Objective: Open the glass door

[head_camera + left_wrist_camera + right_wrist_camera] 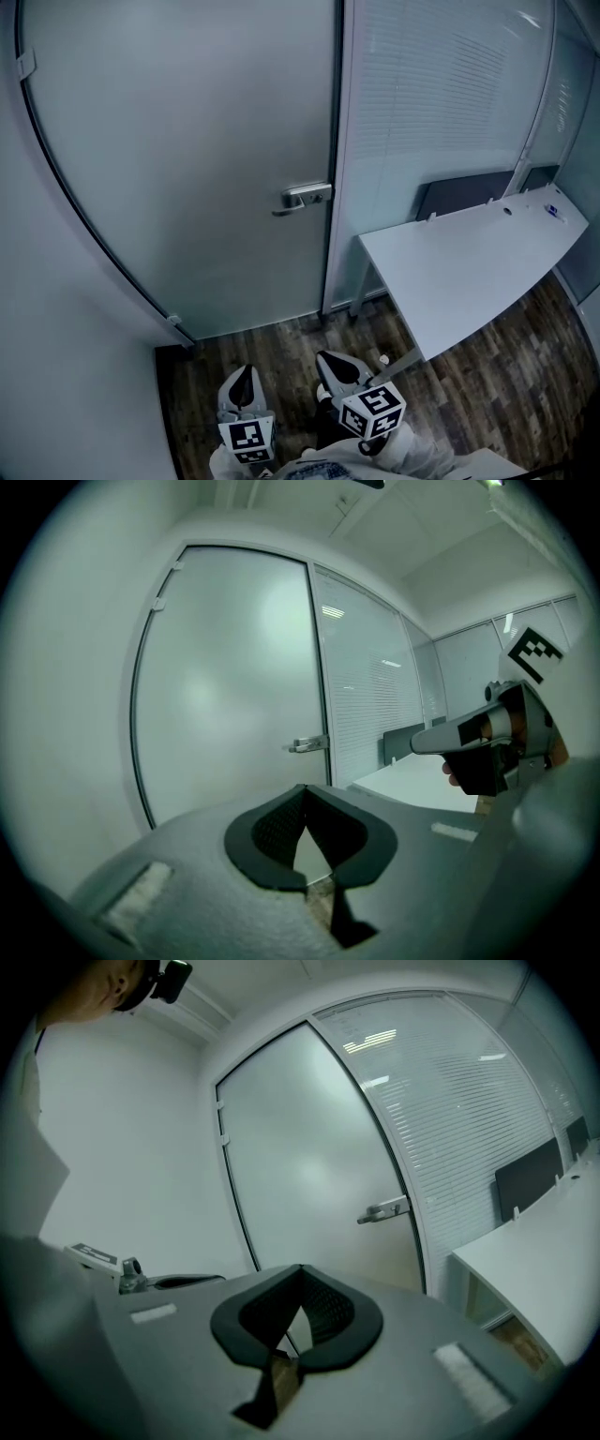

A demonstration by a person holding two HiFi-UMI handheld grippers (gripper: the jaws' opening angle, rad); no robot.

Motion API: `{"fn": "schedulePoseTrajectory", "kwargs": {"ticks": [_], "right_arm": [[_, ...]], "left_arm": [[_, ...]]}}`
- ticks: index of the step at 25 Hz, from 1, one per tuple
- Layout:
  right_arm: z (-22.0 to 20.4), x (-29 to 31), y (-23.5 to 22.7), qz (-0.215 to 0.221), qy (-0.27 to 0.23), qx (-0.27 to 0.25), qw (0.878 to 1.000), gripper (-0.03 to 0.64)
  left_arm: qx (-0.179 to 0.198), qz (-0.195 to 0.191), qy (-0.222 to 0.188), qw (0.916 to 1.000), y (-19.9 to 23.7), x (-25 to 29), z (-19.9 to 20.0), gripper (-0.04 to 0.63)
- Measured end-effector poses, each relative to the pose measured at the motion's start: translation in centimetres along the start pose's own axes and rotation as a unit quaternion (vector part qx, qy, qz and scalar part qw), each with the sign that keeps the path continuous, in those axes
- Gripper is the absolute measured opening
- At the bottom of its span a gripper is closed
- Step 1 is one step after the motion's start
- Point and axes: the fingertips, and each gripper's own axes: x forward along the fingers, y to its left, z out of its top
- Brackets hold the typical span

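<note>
While both tools hang low and close in, the left gripper (246,375) and right gripper (336,364) show jaws pressed together, empty. Ahead, well apart, the glass door (187,159) stands closed; its handle (305,197) lies level at the right edge, nearer the right gripper.

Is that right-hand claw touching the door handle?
Apart. In the head view the right gripper sits well below the door handle, with a broad stretch of glass door between them.
</note>
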Motion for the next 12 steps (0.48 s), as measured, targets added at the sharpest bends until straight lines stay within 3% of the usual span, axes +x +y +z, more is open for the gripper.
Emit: {"fn": "schedulePoseTrajectory", "kwargs": {"ticks": [12], "right_arm": [[4.6,9.0,-12.1,-0.015,-0.007,0.039,0.999,0.005]], "left_arm": [[0.044,-0.033,0.012,0.9984,-2.2,16.1,3.6,0.005]]}}
